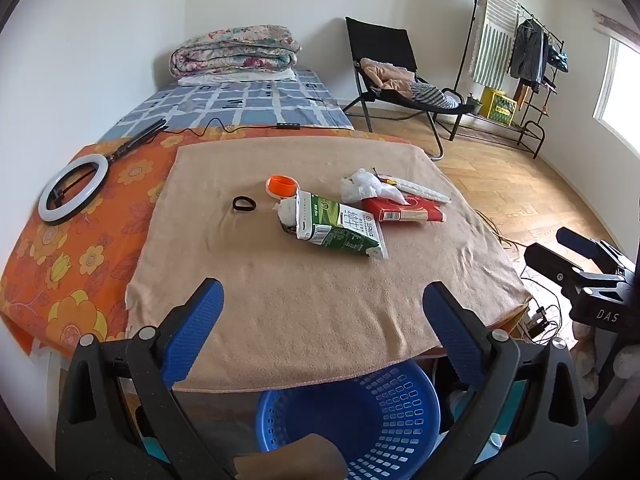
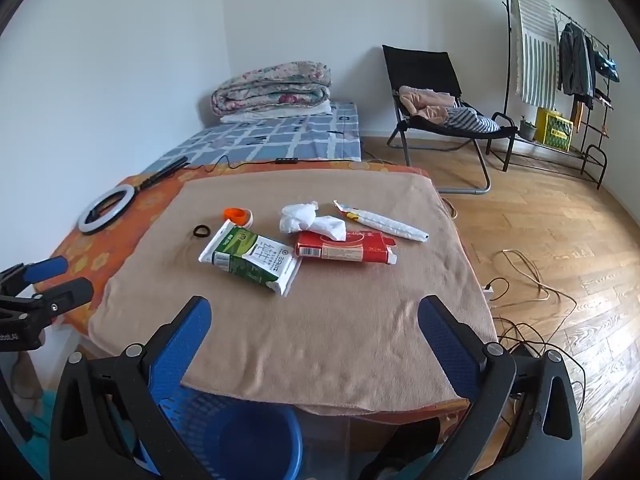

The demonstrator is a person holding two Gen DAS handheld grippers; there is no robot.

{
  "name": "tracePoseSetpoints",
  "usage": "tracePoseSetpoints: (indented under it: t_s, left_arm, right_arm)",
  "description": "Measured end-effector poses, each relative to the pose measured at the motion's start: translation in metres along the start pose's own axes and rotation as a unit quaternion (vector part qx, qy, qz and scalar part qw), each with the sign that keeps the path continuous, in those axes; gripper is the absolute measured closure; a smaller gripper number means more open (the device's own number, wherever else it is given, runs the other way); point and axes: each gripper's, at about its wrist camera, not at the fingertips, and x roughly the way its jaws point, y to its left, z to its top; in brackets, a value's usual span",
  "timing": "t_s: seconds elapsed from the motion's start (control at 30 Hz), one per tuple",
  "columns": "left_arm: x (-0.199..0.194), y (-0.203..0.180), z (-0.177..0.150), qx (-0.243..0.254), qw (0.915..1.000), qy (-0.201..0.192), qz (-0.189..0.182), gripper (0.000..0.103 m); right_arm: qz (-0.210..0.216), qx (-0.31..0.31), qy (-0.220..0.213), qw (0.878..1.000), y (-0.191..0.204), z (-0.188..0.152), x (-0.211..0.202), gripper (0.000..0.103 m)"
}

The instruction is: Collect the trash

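Both claws (image 1: 322, 300) (image 2: 314, 316) agape over blue basket (image 1: 360, 420), tan towel (image 1: 320, 304), littered.

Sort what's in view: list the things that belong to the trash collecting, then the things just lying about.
For the job: milk carton, red box, crumpled tissue, white wrapper, orange cap, blue basket.

Lying about: ring light, black hair tie, folded quilt, black chair, clothes rack.

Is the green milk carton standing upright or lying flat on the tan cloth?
Lying flat. The green milk carton rests on its broad side on the tan cloth, printed face up, beside the red box.
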Motion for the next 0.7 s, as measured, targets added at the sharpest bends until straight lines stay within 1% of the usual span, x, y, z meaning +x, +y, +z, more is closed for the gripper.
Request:
tracePoseSetpoints:
  t_s: [0.43,0.7]
  left_arm:
    - [-0.0001,-0.0001,-0.0002,0.0,1.0,-0.001,0.001,0.002]
    - [-0.0001,-0.0004,-0.0003,0.001,1.0,-0.001,0.002,0.001]
  right_arm:
    - [0.005,0.008,0.003,1.0,-0.0013,-0.0045,0.0015,0.001]
    - [0.007,0.013,0.007,1.0,-0.005,-0.0004,0.0016,0.001]
